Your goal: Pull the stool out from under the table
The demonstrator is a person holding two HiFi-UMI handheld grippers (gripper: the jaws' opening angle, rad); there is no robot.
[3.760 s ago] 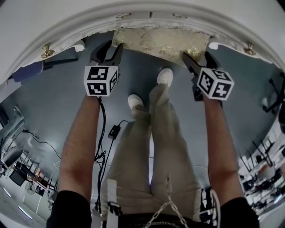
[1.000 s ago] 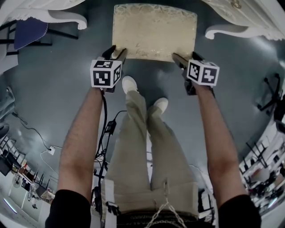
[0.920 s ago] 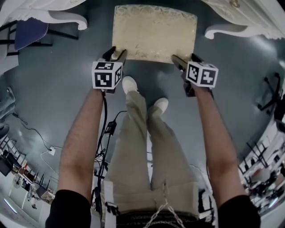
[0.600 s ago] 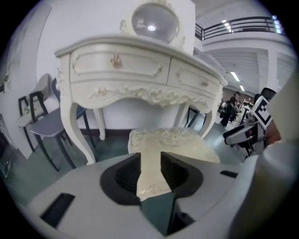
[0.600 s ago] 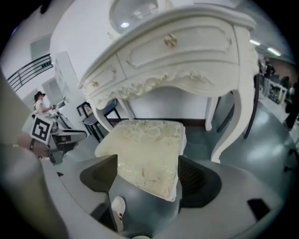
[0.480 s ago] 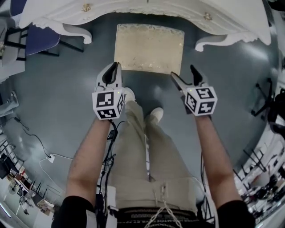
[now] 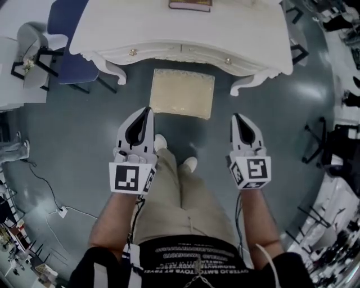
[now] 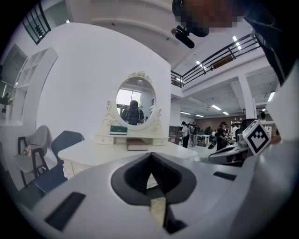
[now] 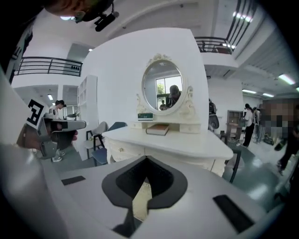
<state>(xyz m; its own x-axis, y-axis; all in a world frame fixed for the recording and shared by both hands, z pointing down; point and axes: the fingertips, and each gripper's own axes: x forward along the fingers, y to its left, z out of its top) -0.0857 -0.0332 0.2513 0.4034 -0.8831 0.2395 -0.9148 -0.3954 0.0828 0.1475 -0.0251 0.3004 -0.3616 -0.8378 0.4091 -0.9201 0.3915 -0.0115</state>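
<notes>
The stool stood just in front of the table. The left gripper and right gripper were closed, empty. A careless step could shove it under.

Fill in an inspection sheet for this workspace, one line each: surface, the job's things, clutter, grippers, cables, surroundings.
Surface: grey floor, glossy.
Job's things: stool stands on the floor in front of the white table, its whole seat in view.
Clutter: one book at the table's far edge.
Grippers: left gripper and right gripper both off the stool; jaws have just closed, shut, nothing between them.
Cables: one cable lies on the floor at the left.
Surroundings: blue chair beside the table; oval mirror on the table; people far behind.
</notes>
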